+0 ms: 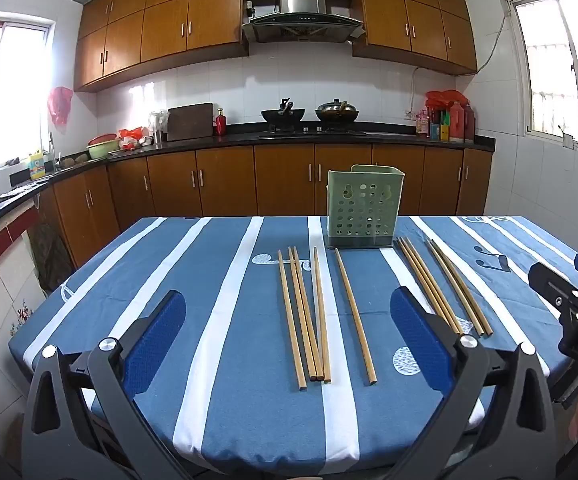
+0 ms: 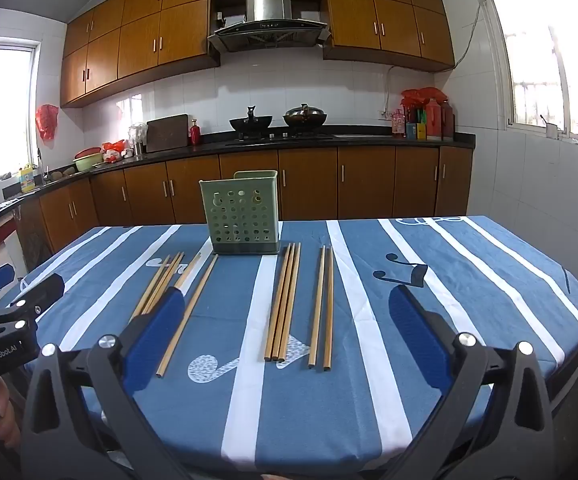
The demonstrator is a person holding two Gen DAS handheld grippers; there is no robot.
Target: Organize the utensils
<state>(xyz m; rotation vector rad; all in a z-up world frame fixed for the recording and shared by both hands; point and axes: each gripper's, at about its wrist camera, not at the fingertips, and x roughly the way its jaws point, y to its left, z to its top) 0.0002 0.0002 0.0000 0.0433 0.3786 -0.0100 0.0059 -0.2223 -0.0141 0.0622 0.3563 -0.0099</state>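
Several wooden chopsticks lie lengthwise on the blue striped tablecloth [image 1: 229, 400]. There is a left cluster [image 1: 305, 320], a single stick [image 1: 355, 320], a group of three [image 1: 429, 286] and a pair [image 1: 461, 288]. Behind them a green perforated holder [image 1: 363, 212] stands upright. My left gripper [image 1: 289, 296] hovers open over the table's near edge, touching nothing. In the right wrist view the holder [image 2: 241, 216], the three sticks [image 2: 283, 304] and the pair [image 2: 323, 308] lie ahead. My right gripper [image 2: 288, 294] is also open with nothing between its pads.
Each gripper shows at the other view's edge: the right gripper [image 1: 565, 270], the left gripper [image 2: 25, 280]. Beyond the table runs a dark kitchen counter [image 1: 329, 136] with two woks [image 1: 283, 114], a cutting board [image 1: 190, 122] and bottles [image 1: 457, 122].
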